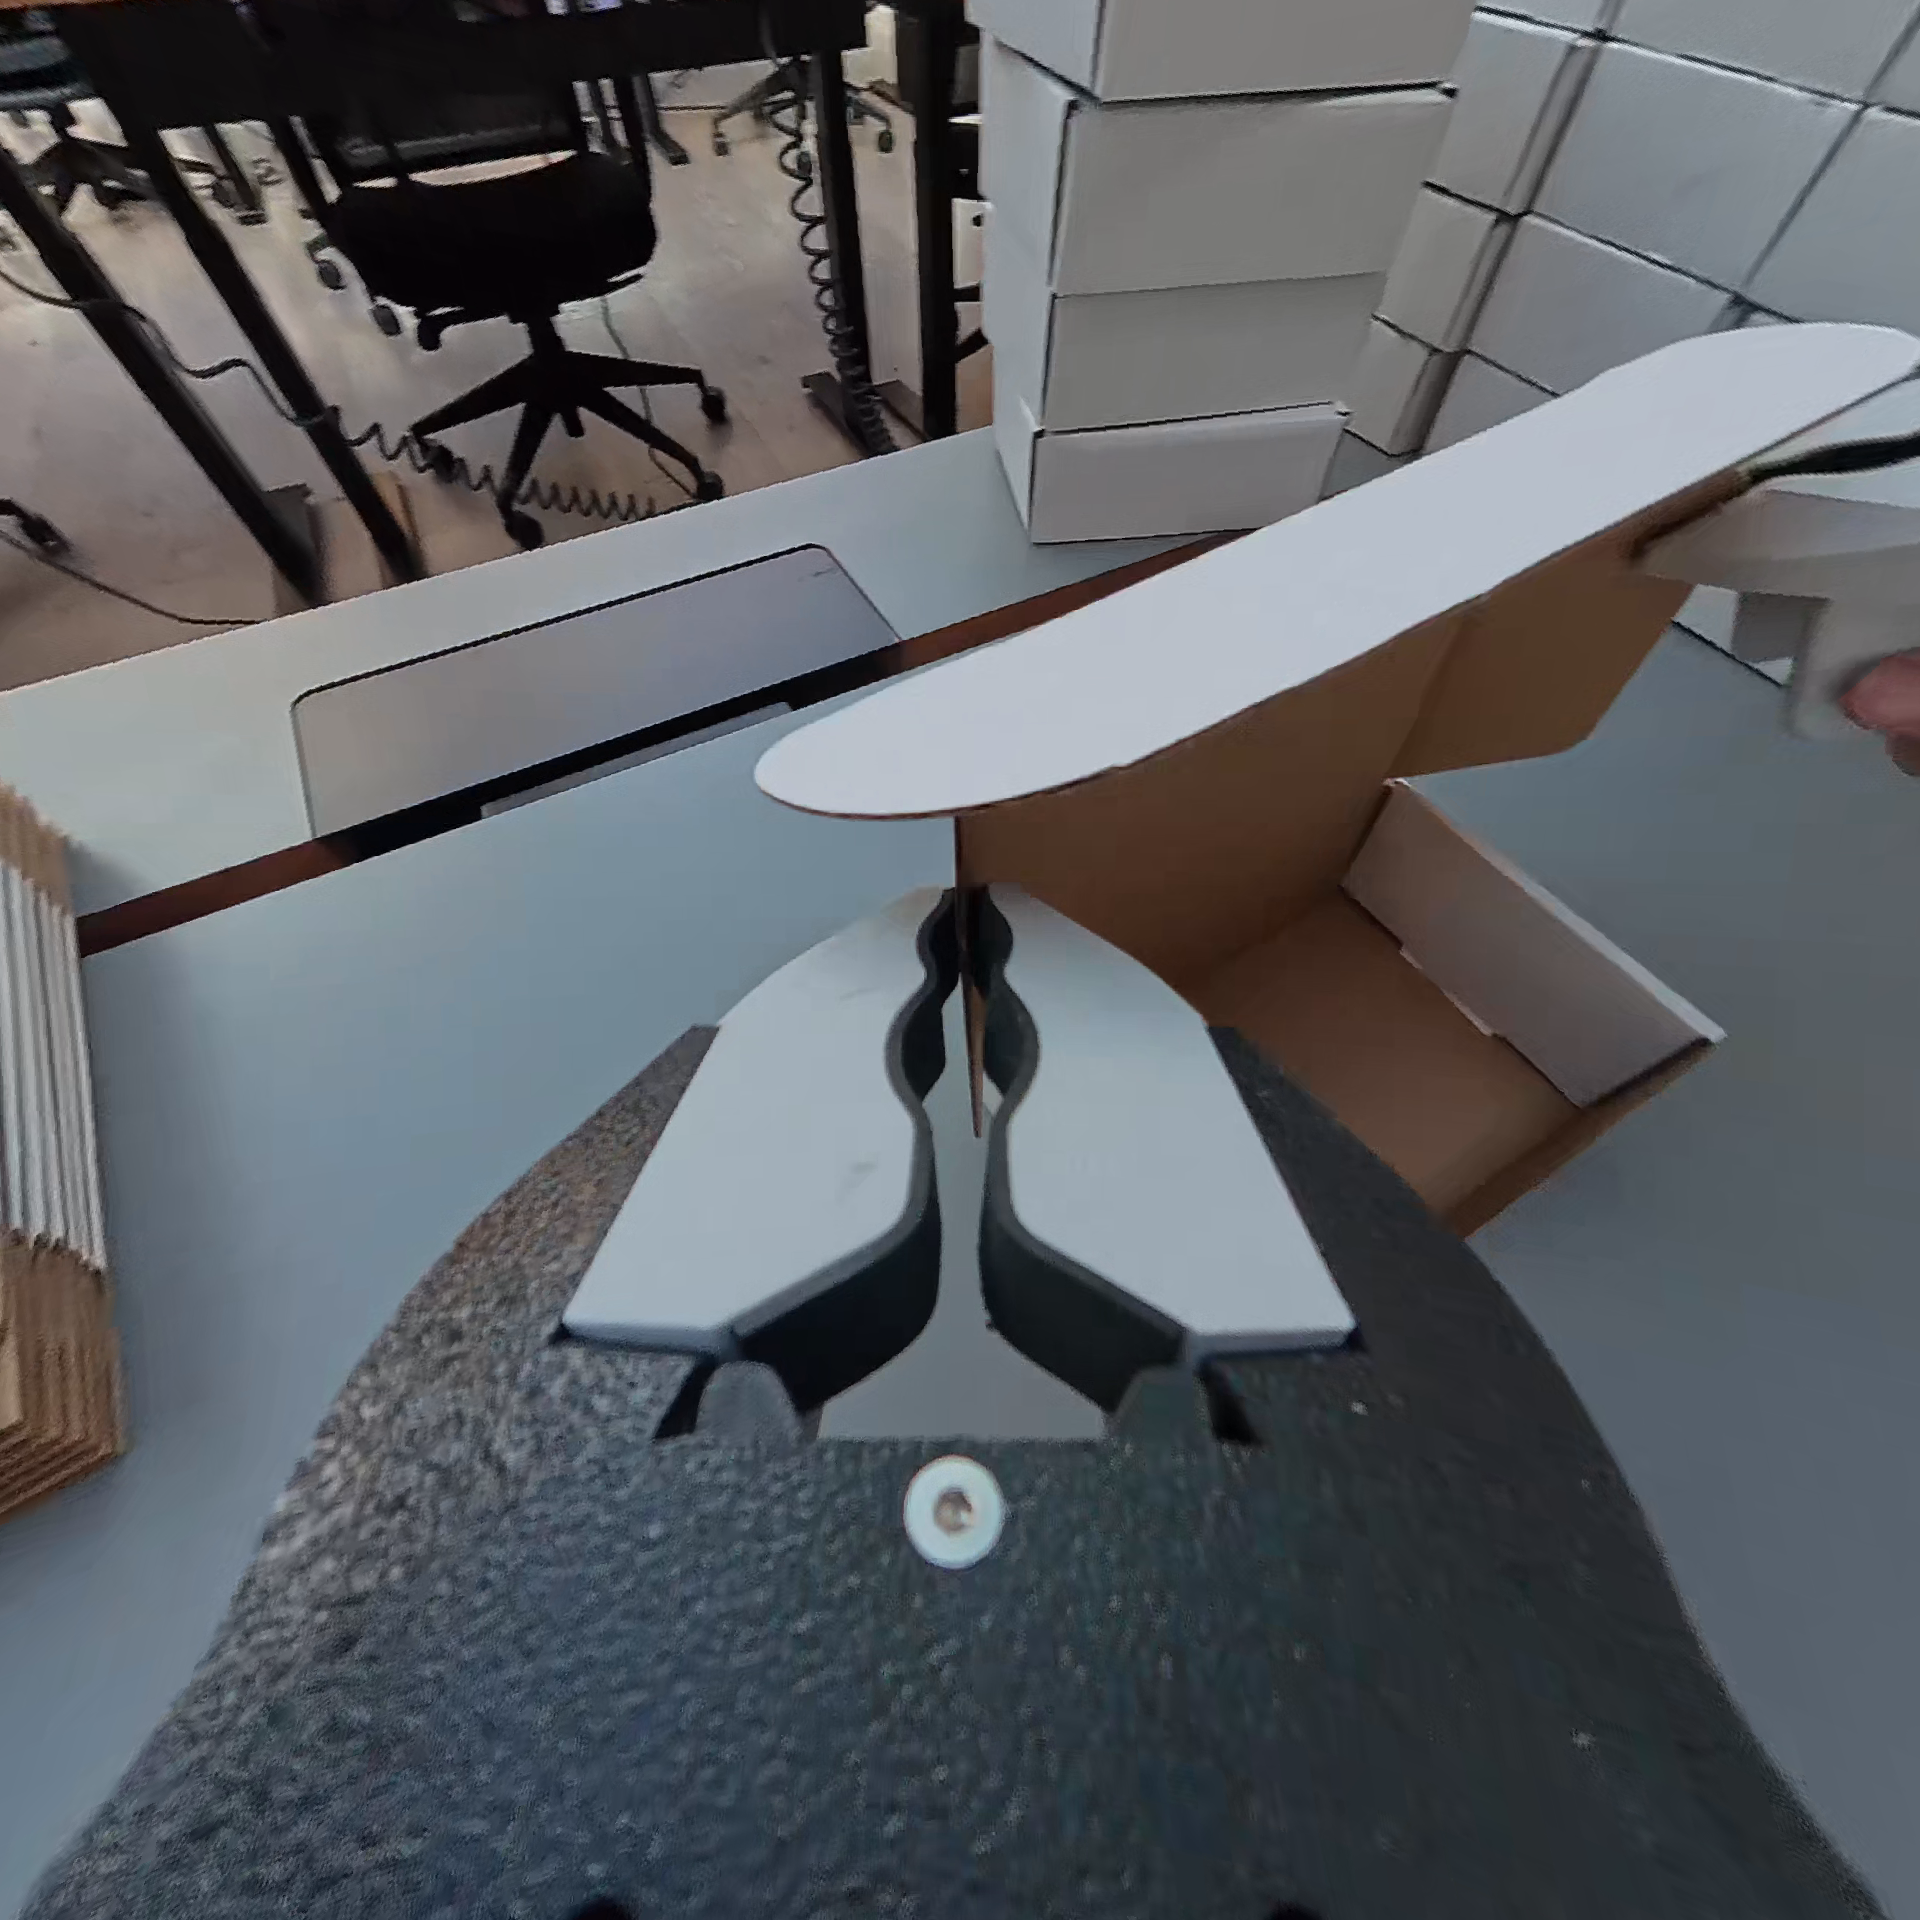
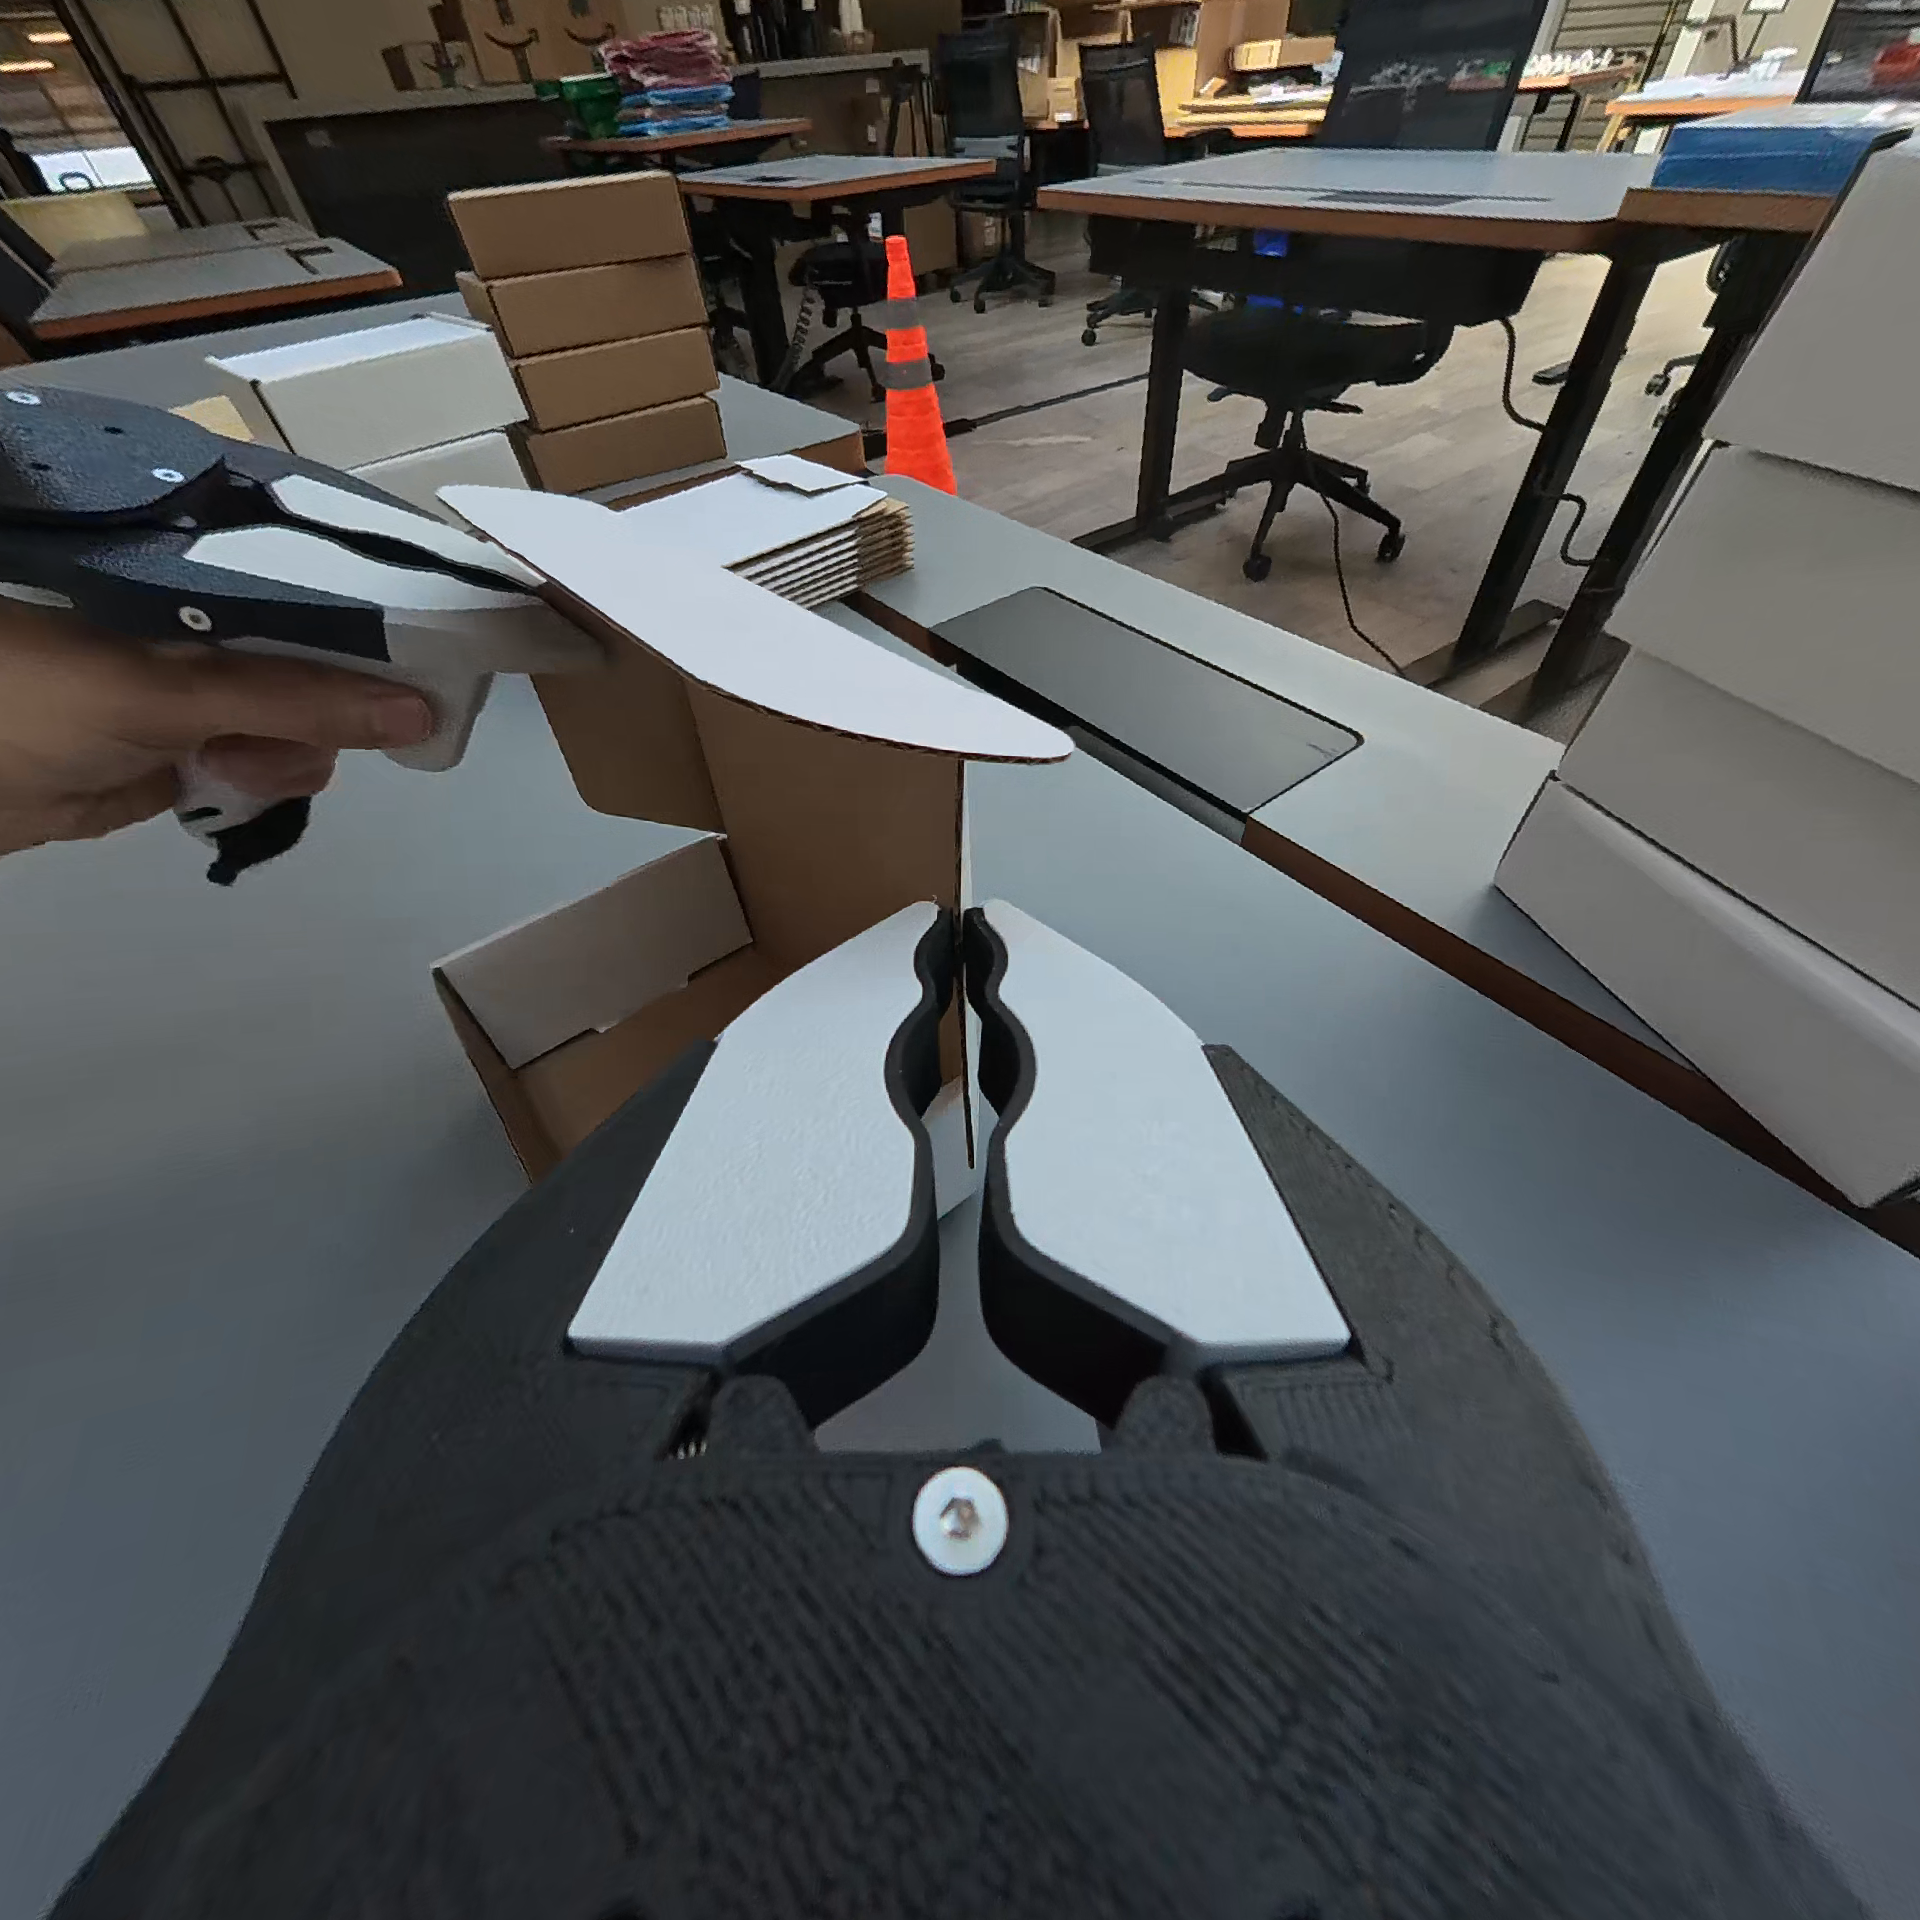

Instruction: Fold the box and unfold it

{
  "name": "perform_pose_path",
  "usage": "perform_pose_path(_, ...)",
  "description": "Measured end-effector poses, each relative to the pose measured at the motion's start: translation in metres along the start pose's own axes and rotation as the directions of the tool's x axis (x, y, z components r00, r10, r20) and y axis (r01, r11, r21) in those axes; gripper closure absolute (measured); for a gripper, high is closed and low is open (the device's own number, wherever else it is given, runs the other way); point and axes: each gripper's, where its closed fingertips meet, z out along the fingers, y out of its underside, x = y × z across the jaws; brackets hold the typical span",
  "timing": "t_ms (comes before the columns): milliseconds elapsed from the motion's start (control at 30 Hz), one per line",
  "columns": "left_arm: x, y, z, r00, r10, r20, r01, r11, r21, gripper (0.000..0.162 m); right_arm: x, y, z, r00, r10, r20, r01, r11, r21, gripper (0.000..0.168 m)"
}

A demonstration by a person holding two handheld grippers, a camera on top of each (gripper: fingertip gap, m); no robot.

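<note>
The box [image 1: 1299, 914], brown inside and white outside, is being kept on the grey table [image 1: 364, 1091] with its lid raised. One upright side flap of the lid is being clamped by the left gripper [image 1: 971, 935], its fingers pressed together on the cardboard edge. The opposite flap is being pinched likewise by the right gripper [image 2: 961, 935], while stacked white boxes [image 1: 1195, 260] are being left at the far side.

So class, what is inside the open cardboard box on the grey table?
Nothing visible: the box shows bare brown floor and white inner walls. Its raised lid, pinched by both grippers, hides the far corner.
</note>
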Motion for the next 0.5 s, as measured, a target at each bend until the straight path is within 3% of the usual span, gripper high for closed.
perform_pose_path(33, -0.003, 0.0, 0.0, 0.998, -0.03, 0.054, 0.03, 1.0, 0.003, 0.16, -0.004, -0.002, 0.003, 1.0, 0.019, -0.015, -0.019, 1.0, 0.02, 0.166)
perform_pose_path(233, -0.008, 0.0, -0.002, 0.955, -0.123, 0.27, 0.117, 0.992, 0.036, 0.16, -0.017, -0.012, 0.014, 0.964, 0.208, -0.164, -0.173, 0.964, 0.201, 0.165)
perform_pose_path(367, -0.001, 0.0, -0.005, 0.926, -0.115, 0.359, 0.106, 0.993, 0.044, 0.159, -0.025, 0.001, 0.023, 0.944, 0.177, -0.279, -0.13, 0.975, 0.18, 0.162)
perform_pose_path(500, 0.004, 0.002, -0.008, 0.904, -0.11, 0.412, 0.097, 0.994, 0.052, 0.159, -0.028, 0.004, 0.026, 0.926, 0.278, -0.256, -0.213, 0.943, 0.255, 0.16)
